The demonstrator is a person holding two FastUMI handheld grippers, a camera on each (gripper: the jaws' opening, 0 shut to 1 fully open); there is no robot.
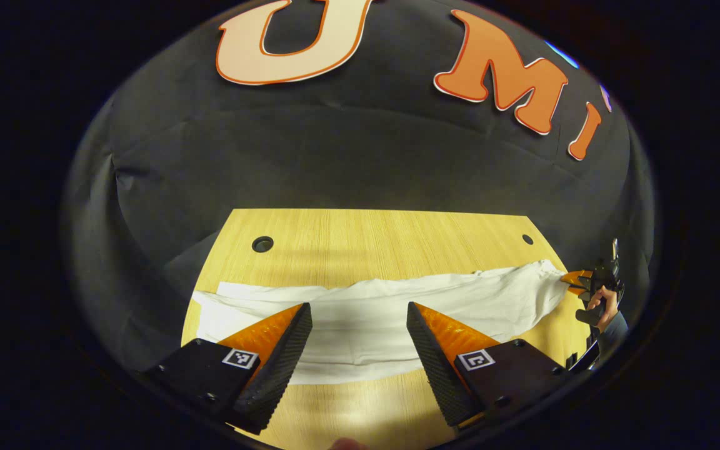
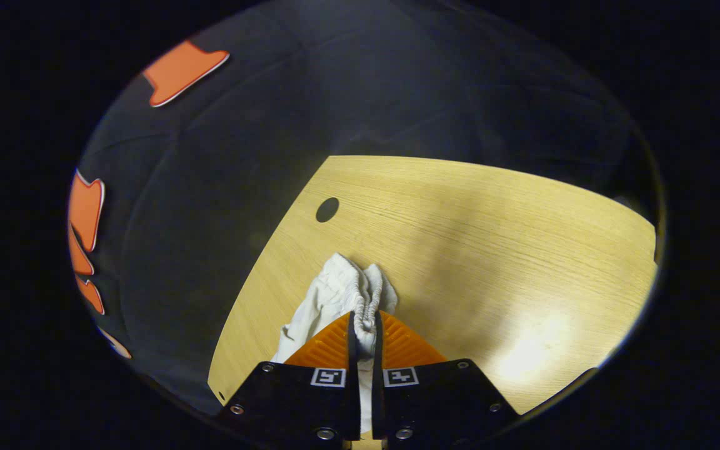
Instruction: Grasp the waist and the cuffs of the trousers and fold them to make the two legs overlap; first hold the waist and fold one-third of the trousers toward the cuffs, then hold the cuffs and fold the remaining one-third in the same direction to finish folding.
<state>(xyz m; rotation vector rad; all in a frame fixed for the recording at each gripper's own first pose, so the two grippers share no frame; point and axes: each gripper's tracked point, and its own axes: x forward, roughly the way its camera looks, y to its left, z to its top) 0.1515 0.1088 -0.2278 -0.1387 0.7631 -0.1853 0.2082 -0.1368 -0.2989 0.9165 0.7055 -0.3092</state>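
My left tongs (image 1: 360,350) stand wide open, gripping nothing, poised over the near edge of the trousers (image 1: 372,312), which lie spread as a long white band across the table (image 1: 372,244). Between my two left fingers (image 1: 279,362) I see the cloth's near hem and, closer to me, bare wood. Each left finger mount carries a small square black-and-white marker (image 1: 239,358); I can read no words or brand on it. Beyond the trousers, toward the booth wall (image 1: 360,156), the table has a round hole (image 1: 262,244) near its far left corner and a smaller one (image 1: 527,239) near its far right corner. At the right end of the trousers, in the left gripper view, my right tongs (image 1: 575,281) meet the tip of the cloth, with my hand (image 1: 604,303) just behind it. In the right gripper view those right tongs (image 2: 364,331) are closed tight on the trousers (image 2: 335,294): a gathered, elastic-looking edge is pinched between both fingers (image 2: 329,344), so this seems to be the waist, though I cannot be sure. The cloth bunches up just past the fingertips and trails off to the left of the tongs, down onto the table (image 2: 491,250). A round hole (image 2: 327,209) sits in the table beyond the bunched cloth. The right mounts bear the same kind of square marker (image 2: 327,377), again with no readable writing. I can make out no label on the trousers.
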